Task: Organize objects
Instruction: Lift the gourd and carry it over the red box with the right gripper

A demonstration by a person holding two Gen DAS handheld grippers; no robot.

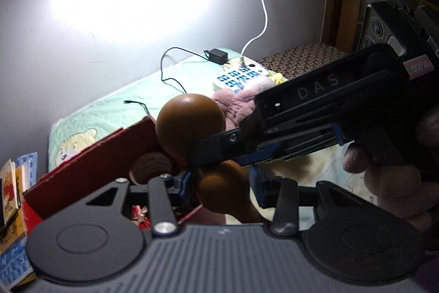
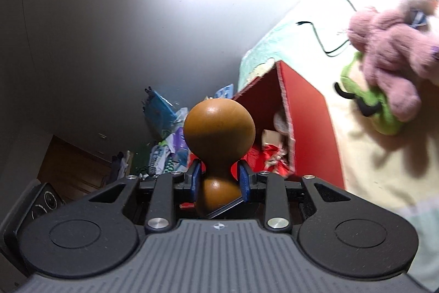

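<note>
A brown wooden gourd (image 1: 190,122) with a round head and a narrow neck hangs above an open red cardboard box (image 1: 90,164). My right gripper (image 2: 219,177) is shut on the gourd (image 2: 219,125) at its neck, blue pads (image 2: 196,177) on both sides. In the left wrist view the right gripper (image 1: 197,153) reaches in from the right, held by a hand (image 1: 384,183). My left gripper (image 1: 222,186) closes around the gourd's lower bulb. The red box (image 2: 307,111) holds several small items.
A pink plush toy (image 2: 392,45) and a green plush (image 2: 367,106) lie on the bed to the right of the box. A white power strip (image 1: 238,77), a black adapter (image 1: 218,55) and cables lie farther back. Books (image 1: 11,183) stand at the left.
</note>
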